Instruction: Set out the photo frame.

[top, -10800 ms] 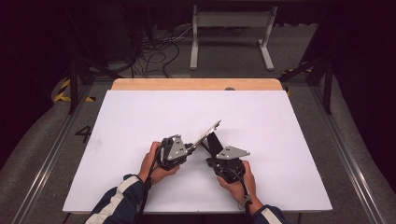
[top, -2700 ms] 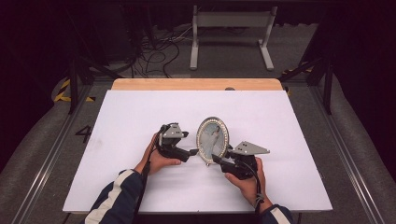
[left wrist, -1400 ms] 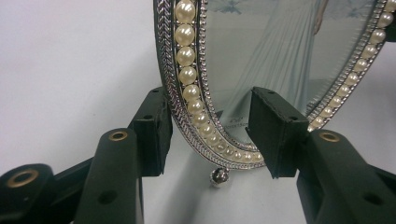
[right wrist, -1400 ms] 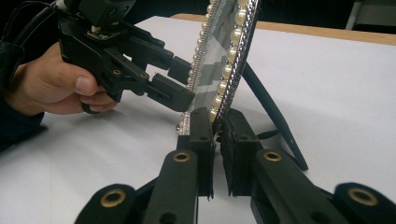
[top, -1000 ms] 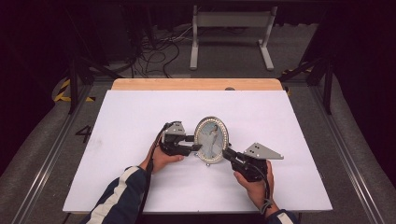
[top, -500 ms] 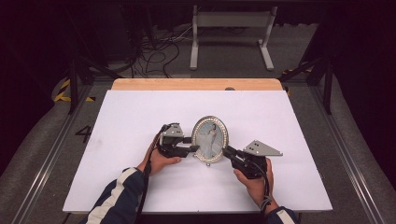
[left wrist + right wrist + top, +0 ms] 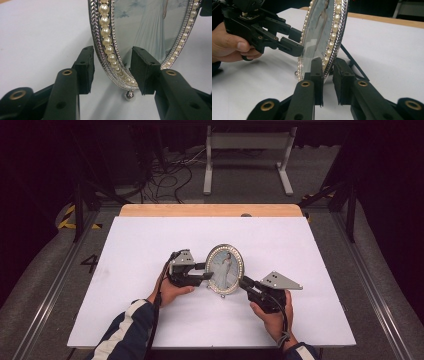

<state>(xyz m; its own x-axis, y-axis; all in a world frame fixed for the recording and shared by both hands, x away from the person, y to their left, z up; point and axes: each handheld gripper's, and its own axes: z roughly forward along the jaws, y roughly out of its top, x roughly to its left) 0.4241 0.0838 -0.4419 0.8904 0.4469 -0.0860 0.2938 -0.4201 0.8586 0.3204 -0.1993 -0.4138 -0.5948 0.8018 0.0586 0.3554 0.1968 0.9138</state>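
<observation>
1. Since the earliest high view, the oval picture frame (image 7: 225, 269) has gone from tilted and held aloft between the two grippers to upright near the middle of the white table (image 7: 150, 240); over the last second it has barely shifted.
2. Its rim carries a ring of pearl-like beads (image 7: 108, 41) inside a silver braided edge; the picture under the glass shows a figure in a long pale dress, cut off at the top in both gripper views; a small ball foot (image 7: 129, 95) touches the table, and a thin dark back strut (image 7: 352, 60) slants down behind it, its lower end hidden by the right gripper's jaw.
3. The left gripper (image 7: 113, 71) straddles the frame's lower left rim; its jaws have just been opening a little, with a clear gap on the back side of the rim; whether the front pad touches the glass is hard to make out; I read it as released.
4. The right gripper (image 7: 327, 81) has its jaws close about the frame's lower right edge; the pads look pressed on the beaded rim, so it is grasping the frame.
5. The left hand (image 7: 170, 291) and right hand (image 7: 272, 317) rest low on the table; the striped sleeve (image 7: 125, 332) is cut off at the bottom edge.
6. Beyond the table lie a wooden strip (image 7: 210, 210), cables and a dim metal stand.
</observation>
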